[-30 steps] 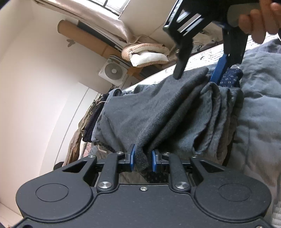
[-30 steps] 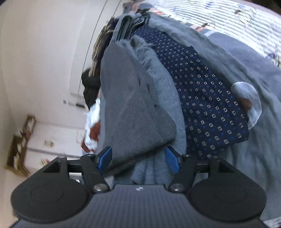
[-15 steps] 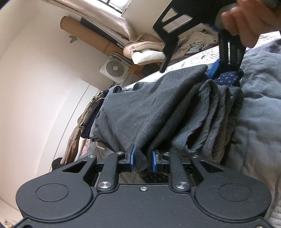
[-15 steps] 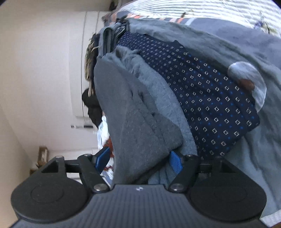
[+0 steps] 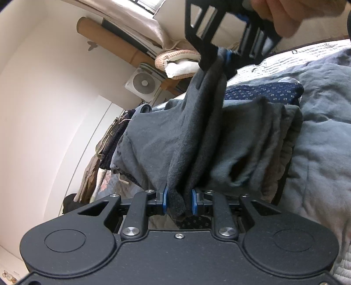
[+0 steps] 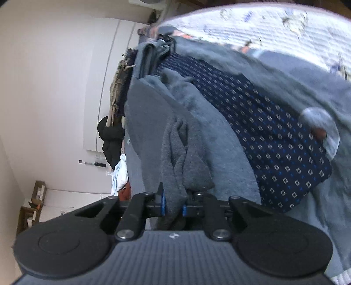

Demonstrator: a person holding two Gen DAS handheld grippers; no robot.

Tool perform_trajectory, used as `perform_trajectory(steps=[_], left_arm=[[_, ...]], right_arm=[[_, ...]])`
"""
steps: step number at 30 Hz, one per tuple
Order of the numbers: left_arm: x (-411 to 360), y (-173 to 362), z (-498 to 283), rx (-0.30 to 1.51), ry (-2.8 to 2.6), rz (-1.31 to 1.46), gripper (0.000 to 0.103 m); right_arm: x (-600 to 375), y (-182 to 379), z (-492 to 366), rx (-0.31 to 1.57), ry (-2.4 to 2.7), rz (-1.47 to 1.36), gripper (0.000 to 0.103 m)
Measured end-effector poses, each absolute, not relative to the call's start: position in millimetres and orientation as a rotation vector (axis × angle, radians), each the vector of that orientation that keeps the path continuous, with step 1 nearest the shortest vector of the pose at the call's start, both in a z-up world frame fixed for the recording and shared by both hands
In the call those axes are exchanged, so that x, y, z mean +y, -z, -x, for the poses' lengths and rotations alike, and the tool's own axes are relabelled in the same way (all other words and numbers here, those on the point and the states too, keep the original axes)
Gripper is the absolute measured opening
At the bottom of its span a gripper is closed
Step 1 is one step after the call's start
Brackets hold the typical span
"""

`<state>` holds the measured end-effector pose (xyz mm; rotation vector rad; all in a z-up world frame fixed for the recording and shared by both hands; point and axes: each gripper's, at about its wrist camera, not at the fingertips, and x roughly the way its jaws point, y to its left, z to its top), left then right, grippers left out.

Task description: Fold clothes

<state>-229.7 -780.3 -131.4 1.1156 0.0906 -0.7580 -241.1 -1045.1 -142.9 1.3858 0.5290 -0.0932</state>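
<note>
The dark grey fleece garment (image 5: 190, 136) hangs stretched between the two grippers, above a pile of other clothes on the bed (image 5: 324, 153), so that its top layer is lifted clear of what lies under it. The left gripper (image 5: 178, 201) is pinching one bunched end of the cloth between its blue pads, and the right gripper (image 6: 173, 207) is pinching the other end in the same way; in the left view it is seen high up with a hand (image 5: 291, 15) on it. I judge that two held ends keep the cloth taut and make a clean edge for a fold. Below lie a lighter grey garment (image 6: 219, 136) and a navy patterned cloth (image 6: 274, 153), which look already flat
</note>
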Motion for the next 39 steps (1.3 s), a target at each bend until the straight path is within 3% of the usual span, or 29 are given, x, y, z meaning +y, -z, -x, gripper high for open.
perform_trajectory(steps=[6, 10, 24, 32, 39], left_arm=[[-786.3, 138.4, 228.2, 0.089, 0.753, -1.15, 0.026], [-782.8, 132.3, 224.1, 0.113, 0.78, -1.112, 0.016], [-764.1, 76.8, 250.9, 0.015, 0.836, -1.133, 0.014], [-769.8, 131.5, 267.6, 0.076, 0.914, -1.246, 0.014], [-760.8, 130.0, 269.6, 0.124, 0.932, -1.214, 0.029]], right_arm=[[-1043.3, 132.0, 233.7, 0.531, 0.081, -1.335, 0.013], [-1042.2, 130.6, 235.2, 0.533, 0.091, -1.332, 0.013], [-1037.6, 76.7, 277.6, 0.421, 0.016, -1.334, 0.009], [-1039.5, 131.0, 299.2, 0.543, 0.097, -1.325, 0.009], [-1046.4, 156.7, 305.1, 0.623, 0.129, -1.255, 0.014]])
